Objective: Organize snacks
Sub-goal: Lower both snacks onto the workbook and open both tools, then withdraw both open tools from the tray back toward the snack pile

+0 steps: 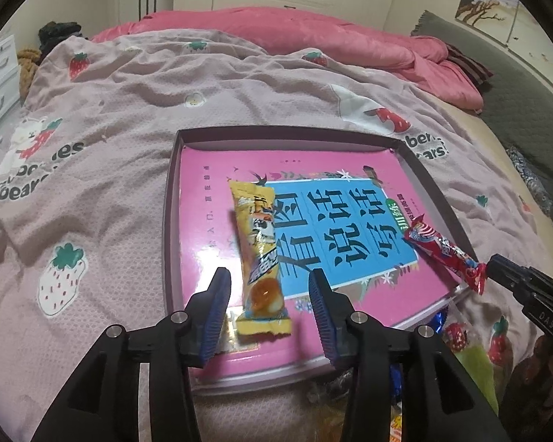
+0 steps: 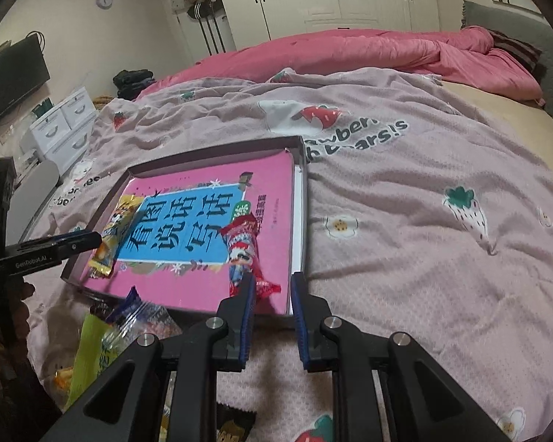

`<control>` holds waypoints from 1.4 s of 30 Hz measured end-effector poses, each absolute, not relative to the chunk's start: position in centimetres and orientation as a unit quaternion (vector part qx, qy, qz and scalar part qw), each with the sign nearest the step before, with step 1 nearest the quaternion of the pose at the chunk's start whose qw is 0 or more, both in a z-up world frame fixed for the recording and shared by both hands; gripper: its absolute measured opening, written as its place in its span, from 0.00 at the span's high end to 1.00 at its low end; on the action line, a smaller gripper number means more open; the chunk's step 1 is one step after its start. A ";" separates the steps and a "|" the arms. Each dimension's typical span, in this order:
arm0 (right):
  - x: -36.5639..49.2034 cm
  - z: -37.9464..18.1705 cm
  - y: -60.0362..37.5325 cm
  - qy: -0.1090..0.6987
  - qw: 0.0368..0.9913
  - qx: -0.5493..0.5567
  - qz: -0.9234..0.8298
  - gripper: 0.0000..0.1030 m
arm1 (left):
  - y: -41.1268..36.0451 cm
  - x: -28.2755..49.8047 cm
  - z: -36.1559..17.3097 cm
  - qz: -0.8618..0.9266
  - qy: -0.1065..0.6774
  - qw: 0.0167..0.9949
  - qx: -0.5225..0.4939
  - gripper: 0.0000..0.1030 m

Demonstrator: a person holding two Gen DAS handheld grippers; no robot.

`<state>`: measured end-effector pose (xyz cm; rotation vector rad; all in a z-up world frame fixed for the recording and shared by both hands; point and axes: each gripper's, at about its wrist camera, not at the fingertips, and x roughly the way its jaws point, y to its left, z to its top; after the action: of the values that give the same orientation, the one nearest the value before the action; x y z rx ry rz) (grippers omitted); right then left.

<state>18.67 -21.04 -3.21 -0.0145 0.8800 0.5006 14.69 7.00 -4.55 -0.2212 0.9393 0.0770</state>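
A shallow box [image 1: 169, 221] [image 2: 303, 221] lies on the bed with a pink book [image 1: 210, 184] [image 2: 272, 184] inside. A yellow snack bar [image 1: 261, 258] [image 2: 108, 246] rests flat on the book between the fingers of my left gripper [image 1: 269, 274] [image 2: 86, 239], which stands open with a gap on both sides of the bar. A red snack bar [image 1: 442, 254] [image 2: 243, 250] lies on the book's right side. My right gripper [image 2: 273, 280] [image 1: 497, 267] hovers just off its crimped near end, jaws drawn close with only a narrow gap and nothing between them.
Several loose snack packets [image 2: 136, 316] [image 1: 457, 335], one of them green [image 2: 88, 350], lie heaped on the strawberry-print blanket [image 2: 424, 221] at the box's near edge. A dark packet [image 2: 236, 423] sits under my right gripper. A pink duvet [image 2: 350, 51] is bunched at the far side.
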 end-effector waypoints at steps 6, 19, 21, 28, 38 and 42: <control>18.3 -3.7 -19.8 0.423 0.872 -0.032 0.245 0.80 | 7.0 14.1 -4.0 0.037 0.447 0.887 -0.107 0.54; 19.4 -4.6 -17.9 0.420 0.868 -0.062 0.257 0.80 | 5.9 12.8 -2.3 0.032 0.436 0.894 -0.093 0.48; 19.4 -4.4 -17.9 0.418 0.868 -0.055 0.262 0.80 | 5.9 12.6 -2.0 0.031 0.434 0.896 -0.093 0.47; 19.1 -3.2 -18.5 0.403 0.871 -0.020 0.280 0.76 | 5.7 12.0 -0.9 0.028 0.420 0.902 -0.094 0.43; 17.9 -1.2 -18.8 0.372 0.877 0.000 0.306 0.63 | 5.1 10.9 0.3 0.024 0.409 0.909 -0.082 0.39; 17.5 -0.7 -18.8 0.364 0.877 0.003 0.312 0.58 | 5.1 10.6 0.7 0.022 0.405 0.910 -0.080 0.37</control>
<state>17.46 -18.82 -0.73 0.0054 0.7596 0.6509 10.58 5.11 0.69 -0.1641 0.8359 0.0445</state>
